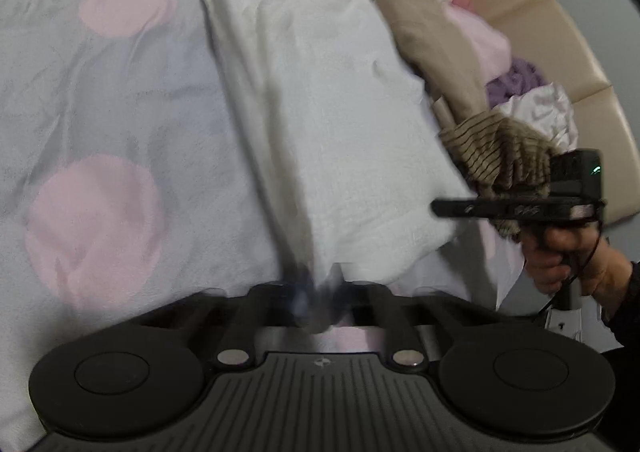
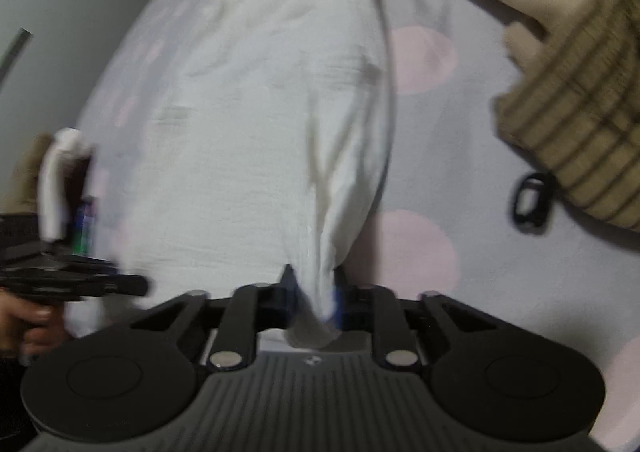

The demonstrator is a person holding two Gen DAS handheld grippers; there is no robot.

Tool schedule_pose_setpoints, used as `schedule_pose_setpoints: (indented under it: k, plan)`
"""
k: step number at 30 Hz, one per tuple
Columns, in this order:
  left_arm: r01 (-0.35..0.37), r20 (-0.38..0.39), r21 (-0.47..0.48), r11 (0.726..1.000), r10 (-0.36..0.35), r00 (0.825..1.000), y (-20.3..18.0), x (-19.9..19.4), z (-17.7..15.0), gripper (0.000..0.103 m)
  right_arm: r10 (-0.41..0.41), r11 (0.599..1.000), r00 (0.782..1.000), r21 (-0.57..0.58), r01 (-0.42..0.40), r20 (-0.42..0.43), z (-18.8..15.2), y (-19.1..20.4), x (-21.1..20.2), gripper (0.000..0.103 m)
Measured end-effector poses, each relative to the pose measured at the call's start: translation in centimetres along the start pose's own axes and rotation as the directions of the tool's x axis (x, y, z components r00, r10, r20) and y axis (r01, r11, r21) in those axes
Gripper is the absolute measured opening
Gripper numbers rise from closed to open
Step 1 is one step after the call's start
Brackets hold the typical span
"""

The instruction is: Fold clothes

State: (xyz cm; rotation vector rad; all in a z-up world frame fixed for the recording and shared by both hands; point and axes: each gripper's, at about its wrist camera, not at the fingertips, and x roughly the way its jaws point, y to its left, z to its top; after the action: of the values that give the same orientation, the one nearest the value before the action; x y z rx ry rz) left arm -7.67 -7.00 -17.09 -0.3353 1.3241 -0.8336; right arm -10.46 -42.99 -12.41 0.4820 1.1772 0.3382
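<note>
1. The white garment (image 1: 320, 124) is shown spread lengthwise on the bed sheet (image 1: 100, 112), which is grey with pink dots; its near end is lifted at two corners.
2. The left tool (image 1: 314, 292) is closed narrowly on one gathered corner of the cloth, and the right tool (image 2: 314, 298) is pinched on the other.
3. No earlier view is supplied, so only the present grip is described.
4. For a clean fold, both corners are best raised together and kept level, so that the hem stays taut.
5. The near end is then to be carried over the far end, with the edges matched.
6. The tan ribbed garment (image 2: 580, 124) and the small black ring (image 2: 530, 206) lie beside the cloth and should be left undisturbed.
</note>
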Motion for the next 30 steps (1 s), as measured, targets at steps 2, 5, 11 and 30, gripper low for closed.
schedule_pose_setpoints:
  k: [2, 5, 11, 30]
  plan:
    - [0.045, 0.002, -0.028, 0.999, -0.045, 0.999, 0.0, -1.3, 0.5, 0.006, 0.051, 0.999, 0.998, 0.014, -0.051, 0.022, 0.5, 1.4, -1.6, 0.016]
    - [0.089, 0.023, -0.066, 0.994, -0.088, 0.996, -0.4, -4.8, 1.2, 0.006, 0.095, 0.991, 0.994, 0.089, -0.1, 0.055, 0.7, 2.9, -4.0, 0.015]
    - [0.127, 0.01, -0.021, 0.992, -0.127, 0.992, -1.8, -12.6, 1.3, 0.006, 0.203, 0.96, 0.978, 0.191, -0.207, 0.042, -2.4, 5.4, -6.0, 0.015]
    - [-0.274, -0.269, 0.282, 0.919, 0.35, 0.897, -0.9, -9.2, -10.6, 0.018, -0.173, 0.977, 0.961, -0.163, 0.139, -0.217, -8.9, 10.2, 0.8, 0.048]
